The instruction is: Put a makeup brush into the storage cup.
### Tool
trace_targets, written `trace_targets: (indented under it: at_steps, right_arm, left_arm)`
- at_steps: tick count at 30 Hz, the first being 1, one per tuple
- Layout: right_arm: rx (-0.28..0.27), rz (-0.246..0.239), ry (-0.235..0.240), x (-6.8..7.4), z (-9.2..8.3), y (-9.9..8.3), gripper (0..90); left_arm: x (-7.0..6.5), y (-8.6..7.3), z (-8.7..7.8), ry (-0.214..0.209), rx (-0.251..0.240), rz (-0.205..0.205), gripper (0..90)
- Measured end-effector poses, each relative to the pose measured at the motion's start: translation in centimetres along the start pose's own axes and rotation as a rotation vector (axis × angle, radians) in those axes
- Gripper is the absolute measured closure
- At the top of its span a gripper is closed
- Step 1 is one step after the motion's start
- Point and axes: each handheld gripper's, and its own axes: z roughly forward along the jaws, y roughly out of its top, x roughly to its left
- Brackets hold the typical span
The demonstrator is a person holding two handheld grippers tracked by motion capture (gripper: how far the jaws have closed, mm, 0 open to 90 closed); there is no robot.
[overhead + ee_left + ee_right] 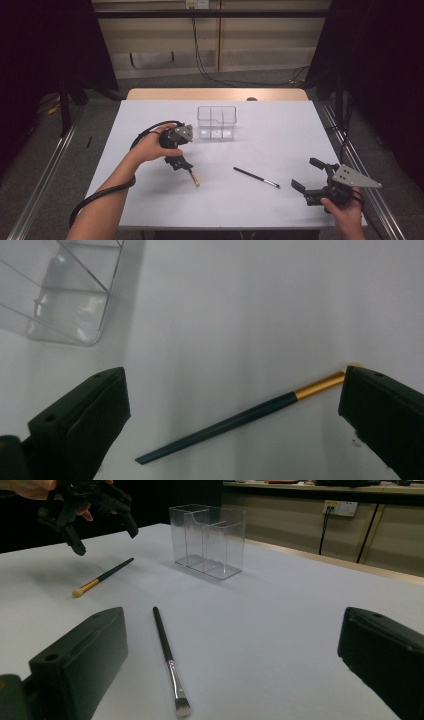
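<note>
We judged the main risk to lie on the smooth, matte white desk: its slick top gave a thin round handle little hold, so a closing jaw that met the brush off-centre could have rolled or skated it away instead of pinching it.

The clear plastic organiser box with inner dividers stood just beyond the left gripper, hard-walled, light and upright. A lifted brush swung carelessly could have knocked or tipped it, and its see-through walls made the compartment edges easy to misjudge.

The left gripper hovered above the desk with its jaws spread wide and nothing between them. The right gripper, well apart at the near right of the desk, was likewise agape and empty, its blocky black jaws matte and blunt.

The dark-handled makeup brush with a gold ferrule and pale tip lay flat directly beneath the left gripper, spanning the gap between its jaws at a slant, its tip hidden behind one jaw. That slant was the second hazard we saw: closing across a tapered, slender handle might have pivoted it out.

The slim black brush with a silver ferrule lay flat just ahead of the right gripper, toward its left jaw, untouched.
</note>
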Motion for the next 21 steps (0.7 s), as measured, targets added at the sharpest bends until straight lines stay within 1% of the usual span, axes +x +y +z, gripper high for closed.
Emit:
trace_targets:
  at_steps: [4,5,8,10,11,13,14,15,17,18,20,21]
  right_arm:
    - [0.0,0.0,0.001,0.0,0.0,0.0,0.0]
    - [0.0,0.0,-0.001,0.0,0.0,0.0,0.0]
    - [0.0,-0.001,0.0,0.0,0.0,0.0,0.0]
    - [-0.001,-0.001,0.0,0.0,0.0,0.0,0.0]
    - [-0.001,-0.001,0.001,0.0,0.0,0.0,0.0]
    - [-0.002,0.0,-0.002,-0.1,0.0,0.0,0.0]
    - [-0.003,0.0,-0.001,-0.1,-0.1,0.0,0.0]
    - [-0.004,0.0,-0.003,-0.1,-0.1,0.0,0.0]
    - [-0.003,-0.003,-0.003,-0.1,-0.1,0.0,0.0]
    - [-0.003,-0.003,-0.003,-0.1,-0.1,0.0,0.0]
    - [-0.004,-0.004,-0.002,0.0,-0.1,0.0,0.0]
    - [-0.004,-0.004,-0.002,-0.1,-0.1,0.0,0.0]
  left_arm:
    - [0.0,0.1,0.5,-0.006,0.049,0.025,0.1]
    - [0.0,0.1,0.5,-0.007,0.055,0.024,0.1]
    - [0.1,0.2,0.7,-0.011,0.058,0.032,0.2]
    - [0.0,0.2,0.8,-0.021,0.056,0.021,0.2]
    - [0.0,0.2,0.8,-0.02,0.056,0.028,0.2]
    - [-0.1,0.1,0.9,-0.016,0.053,0.024,0.2]
    - [-0.1,0.1,1.0,-0.014,0.069,0.038,0.2]
    - [-0.2,0.0,1.1,-0.008,0.078,0.032,0.2]
    - [-0.2,-0.1,1.3,0.015,0.1,0.05,0.2]
    - [-0.2,-0.1,1.4,0.011,0.097,0.04,0.2]
    - [-0.3,-0.2,1.5,0.018,0.112,0.051,0.2]
    - [-0.4,-0.2,1.6,0.02,0.12,0.049,0.1]
